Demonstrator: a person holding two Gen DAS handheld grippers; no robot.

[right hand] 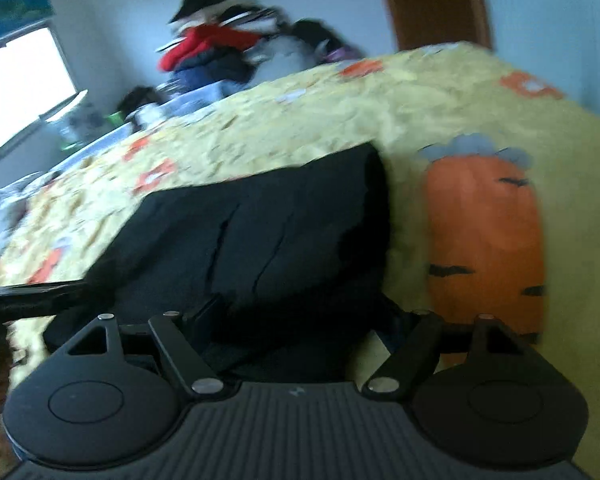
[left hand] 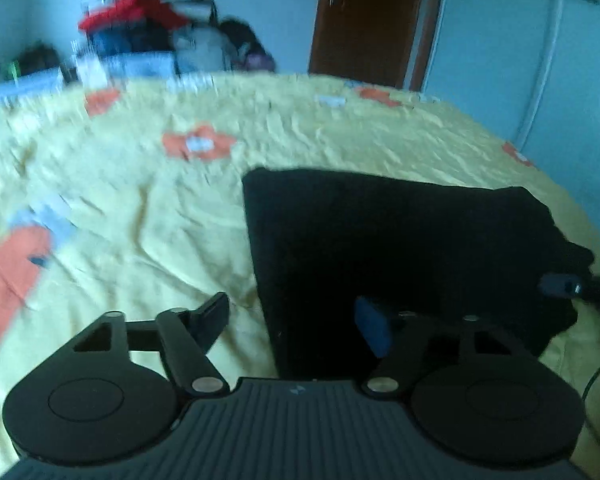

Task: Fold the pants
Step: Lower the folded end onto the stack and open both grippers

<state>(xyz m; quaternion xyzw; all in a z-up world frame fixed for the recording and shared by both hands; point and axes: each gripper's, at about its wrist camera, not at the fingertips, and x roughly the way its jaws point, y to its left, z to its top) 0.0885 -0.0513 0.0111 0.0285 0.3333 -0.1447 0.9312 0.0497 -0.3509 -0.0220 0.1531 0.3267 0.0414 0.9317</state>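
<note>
Black pants [left hand: 400, 248] lie folded into a compact block on a yellow bedspread [left hand: 140, 208]. My left gripper [left hand: 296, 320] is open above the near left edge of the pants, its left finger over the bedspread and its right finger over the cloth. In the right wrist view the pants [right hand: 260, 232] fill the middle. My right gripper [right hand: 300, 324] is open, low over the near edge of the pants, with nothing held. The right gripper also shows in the left wrist view [left hand: 580, 290], at the pants' right edge.
The bedspread has orange flowers [left hand: 198, 144] and a large orange carrot print [right hand: 486, 240] to the right of the pants. A pile of clothes [right hand: 220, 52] sits beyond the bed. A brown door [left hand: 368, 20] and a window [right hand: 20, 84] are on the walls.
</note>
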